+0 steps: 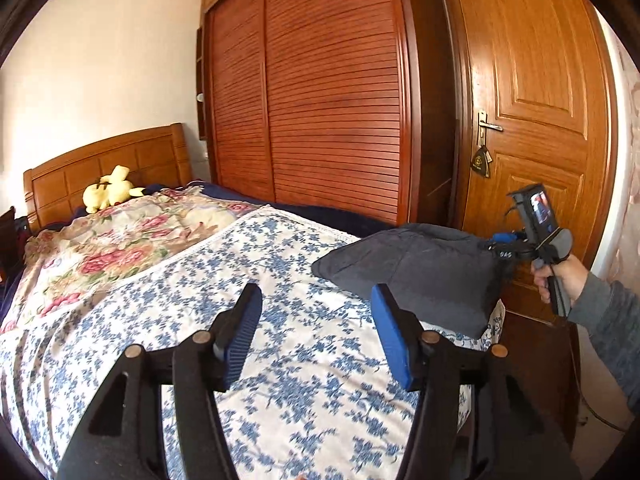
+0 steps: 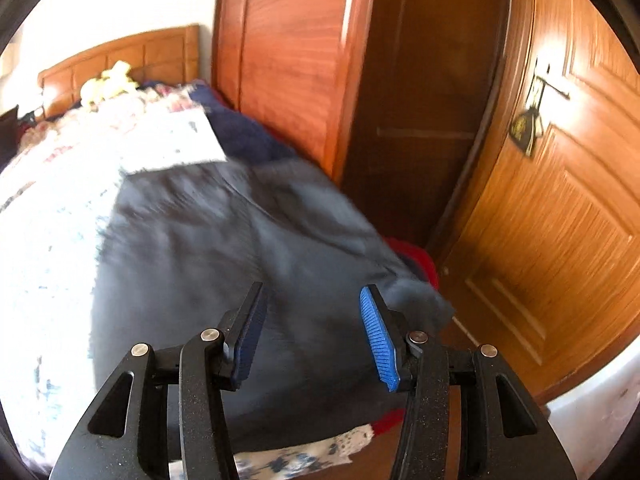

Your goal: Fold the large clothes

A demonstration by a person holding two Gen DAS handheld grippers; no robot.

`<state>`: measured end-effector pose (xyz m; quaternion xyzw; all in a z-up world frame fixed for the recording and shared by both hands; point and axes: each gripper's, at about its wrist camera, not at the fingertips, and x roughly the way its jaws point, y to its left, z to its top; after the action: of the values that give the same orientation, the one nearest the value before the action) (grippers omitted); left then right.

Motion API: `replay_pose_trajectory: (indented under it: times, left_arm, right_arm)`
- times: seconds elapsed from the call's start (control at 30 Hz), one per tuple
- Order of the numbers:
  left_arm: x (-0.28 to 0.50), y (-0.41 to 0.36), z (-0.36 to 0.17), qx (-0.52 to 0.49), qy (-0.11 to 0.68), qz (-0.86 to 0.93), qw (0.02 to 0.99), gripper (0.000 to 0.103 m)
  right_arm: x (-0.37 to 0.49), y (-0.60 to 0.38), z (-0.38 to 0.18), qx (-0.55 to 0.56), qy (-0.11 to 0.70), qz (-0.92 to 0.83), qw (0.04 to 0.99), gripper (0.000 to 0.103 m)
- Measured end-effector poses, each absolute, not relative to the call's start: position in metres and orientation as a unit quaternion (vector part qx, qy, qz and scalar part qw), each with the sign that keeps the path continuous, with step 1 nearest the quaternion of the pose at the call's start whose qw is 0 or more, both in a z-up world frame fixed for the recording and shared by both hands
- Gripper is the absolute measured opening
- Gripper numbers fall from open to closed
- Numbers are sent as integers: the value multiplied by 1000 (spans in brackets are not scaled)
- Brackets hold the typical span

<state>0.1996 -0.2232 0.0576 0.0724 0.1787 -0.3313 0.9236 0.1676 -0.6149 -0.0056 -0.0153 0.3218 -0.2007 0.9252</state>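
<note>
Folding looked nearly finished: the dark garment (image 1: 412,268) lay bundled ahead of your spread, empty left gripper (image 1: 316,336); your right gripper (image 2: 312,336) hovered spread above it, gripping nothing.

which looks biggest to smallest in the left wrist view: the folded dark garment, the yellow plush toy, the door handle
1. folded dark garment, by far the largest
2. yellow plush toy
3. door handle, smallest

The plush toy sits far back by the headboard, so it looks smaller than it really is; the order holds only as seen in this view.
</note>
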Motion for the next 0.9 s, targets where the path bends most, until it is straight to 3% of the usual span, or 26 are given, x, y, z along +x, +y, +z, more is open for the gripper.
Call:
replay_pose_trajectory:
  times: [0.23,0.67,0.9]
  left_arm:
    - [178,-189,50,74,193,-304,930,56]
    - [129,-115,32,47,219,-212,951,56]
    - [121,-76,5,25,242,-162,956,56]
  right_arm:
    - [145,-532,21,-20,293,-136,946,63]
    - [128,-380,11,-12,272,-3,962,82]
    - [129,-322,-7,-12,277,48,960,83]
